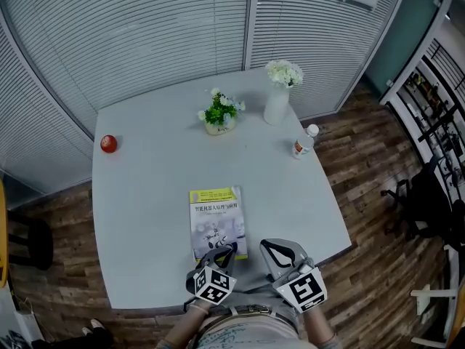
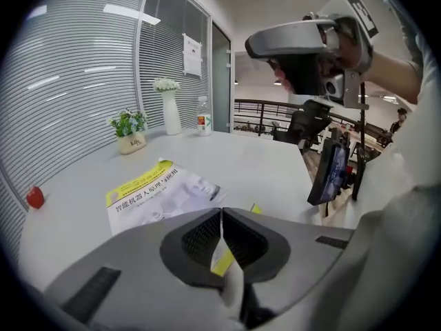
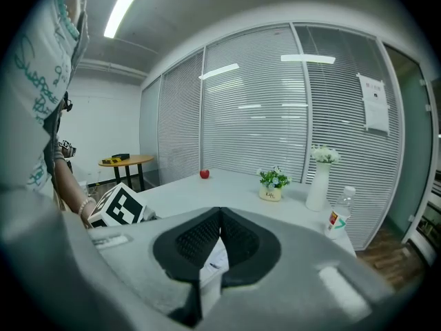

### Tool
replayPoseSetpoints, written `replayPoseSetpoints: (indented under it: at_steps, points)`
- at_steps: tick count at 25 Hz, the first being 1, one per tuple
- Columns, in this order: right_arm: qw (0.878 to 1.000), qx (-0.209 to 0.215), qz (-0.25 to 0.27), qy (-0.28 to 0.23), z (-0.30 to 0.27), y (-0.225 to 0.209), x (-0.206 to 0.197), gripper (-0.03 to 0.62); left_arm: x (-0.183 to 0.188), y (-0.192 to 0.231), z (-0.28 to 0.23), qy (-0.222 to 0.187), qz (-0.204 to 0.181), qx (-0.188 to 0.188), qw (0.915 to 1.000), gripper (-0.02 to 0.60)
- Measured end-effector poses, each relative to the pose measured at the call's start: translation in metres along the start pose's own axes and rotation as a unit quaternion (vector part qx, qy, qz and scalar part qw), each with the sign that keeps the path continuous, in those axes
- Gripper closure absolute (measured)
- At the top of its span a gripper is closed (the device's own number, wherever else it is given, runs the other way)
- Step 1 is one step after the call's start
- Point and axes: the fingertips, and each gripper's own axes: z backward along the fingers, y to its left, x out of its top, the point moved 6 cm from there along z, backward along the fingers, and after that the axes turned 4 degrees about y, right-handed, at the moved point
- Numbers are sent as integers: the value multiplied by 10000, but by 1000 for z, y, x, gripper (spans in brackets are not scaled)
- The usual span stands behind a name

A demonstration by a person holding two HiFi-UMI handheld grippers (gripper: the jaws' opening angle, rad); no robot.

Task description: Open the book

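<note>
Ahead of the left gripper (image 1: 224, 251) the book (image 1: 216, 220) lay flat and low. Beyond it, the table (image 1: 145, 173) was bare up to the plant (image 1: 219, 115), vase (image 1: 277, 100) and bottle (image 1: 304, 142) (apple (image 1: 108, 144) far off left). The right gripper (image 1: 280, 247) was close alongside.

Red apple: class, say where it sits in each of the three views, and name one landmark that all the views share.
Head view: red apple near the left edge of the table, towards its far side.
Left gripper view: red apple at the far left, below mid-height.
Right gripper view: red apple near the middle, left of the plant.
Shared landmark: the potted plant.
</note>
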Motion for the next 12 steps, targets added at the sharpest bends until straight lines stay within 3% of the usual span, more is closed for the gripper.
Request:
replayPoseSetpoints:
  at_steps: [3,7,12]
  points:
    - [10000,-33,-33,20,2,-1,-1,592,-2,-3,-3,126,-181,2,9998,508]
    - [10000,-63,-17,46,2,-3,-5,591,-4,-9,-8,293,-547,-95,9980,469]
    - [9999,-56,-48,102,5,-3,-6,591,-4,-22,-16,460,-1043,-229,9932,374]
